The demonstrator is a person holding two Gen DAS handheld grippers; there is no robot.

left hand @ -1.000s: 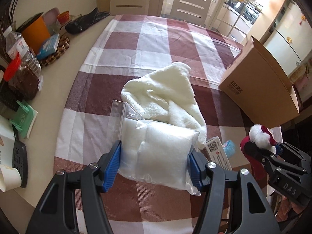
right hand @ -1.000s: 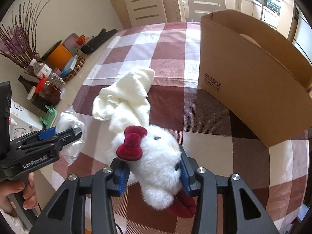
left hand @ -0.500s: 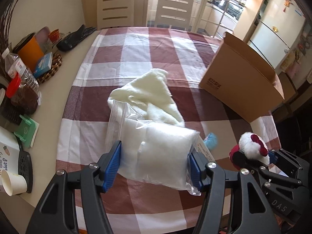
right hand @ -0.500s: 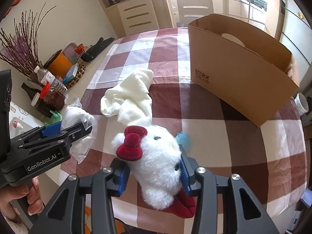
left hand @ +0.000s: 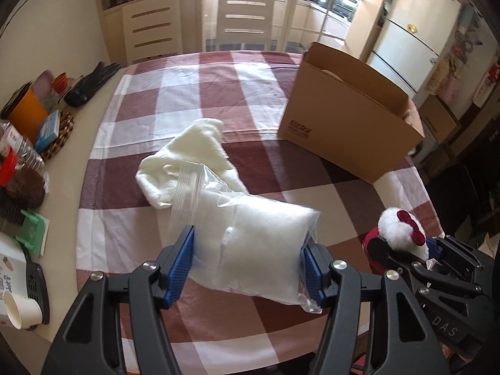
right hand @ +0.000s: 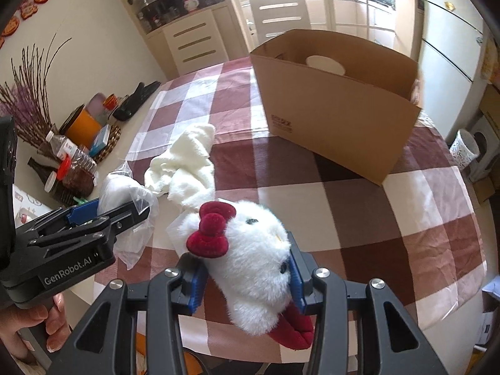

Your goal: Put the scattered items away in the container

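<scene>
My left gripper (left hand: 248, 264) is shut on a clear zip bag of white stuffing (left hand: 250, 243), held above the checked tablecloth. My right gripper (right hand: 245, 273) is shut on a white plush cat with a red bow (right hand: 250, 250), also lifted off the table. Each gripper shows in the other's view: the left gripper (right hand: 109, 212) with the zip bag (right hand: 125, 193) at the left, and the plush cat (left hand: 401, 229) at the lower right. A cream fluffy towel (left hand: 187, 159) lies crumpled mid-table. The open cardboard box (left hand: 350, 122) stands at the far right, beyond both grippers.
Along the table's left edge stand bottles (left hand: 18, 168), an orange canister (left hand: 26, 115), a blue packet (left hand: 48, 129), a green clip (left hand: 31, 232), a paper cup (left hand: 22, 311) and a black glove (left hand: 90, 82). A person's hand (right hand: 28, 325) grips the left handle. White chairs (left hand: 245, 20) stand behind the table.
Both grippers have lifted and drawn back with their loads, so more of the table and the whole box show. A small card and blue item seen under the bag earlier are hidden now.
</scene>
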